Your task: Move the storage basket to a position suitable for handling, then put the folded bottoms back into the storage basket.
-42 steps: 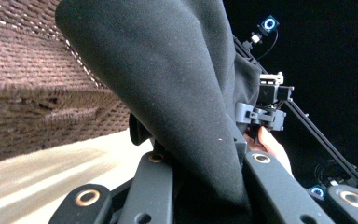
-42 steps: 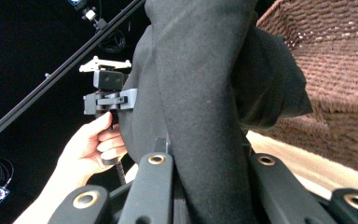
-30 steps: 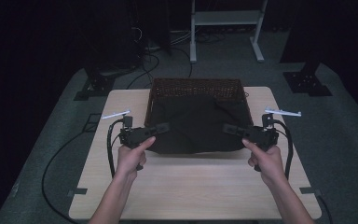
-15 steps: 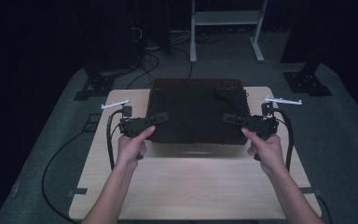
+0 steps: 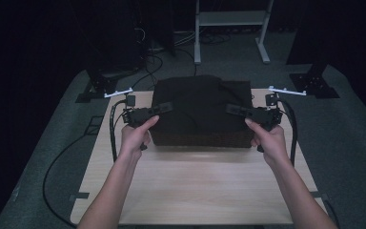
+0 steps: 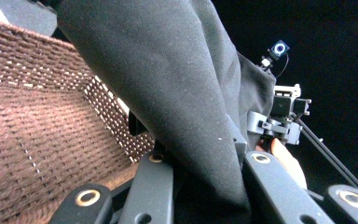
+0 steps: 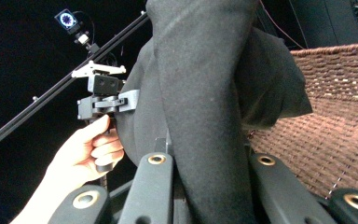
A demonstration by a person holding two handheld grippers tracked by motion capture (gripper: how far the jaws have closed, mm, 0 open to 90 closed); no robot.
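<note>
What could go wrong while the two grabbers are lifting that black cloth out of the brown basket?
The black cloth is pinched in narrow folds by the left gripper and the right gripper, so a fold might slip free. It also hangs down into the woven basket, so it could snag on the rough weave and perhaps drag the basket across the table.

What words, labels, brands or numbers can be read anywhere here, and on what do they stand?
None can be read.
Black cloth: plain, no tag or print showing.
Brown woven basket: only its weave pattern.
Left gripper and right gripper: plain black parts with brass rivets, no lettering.
Wooden table: bare.
</note>
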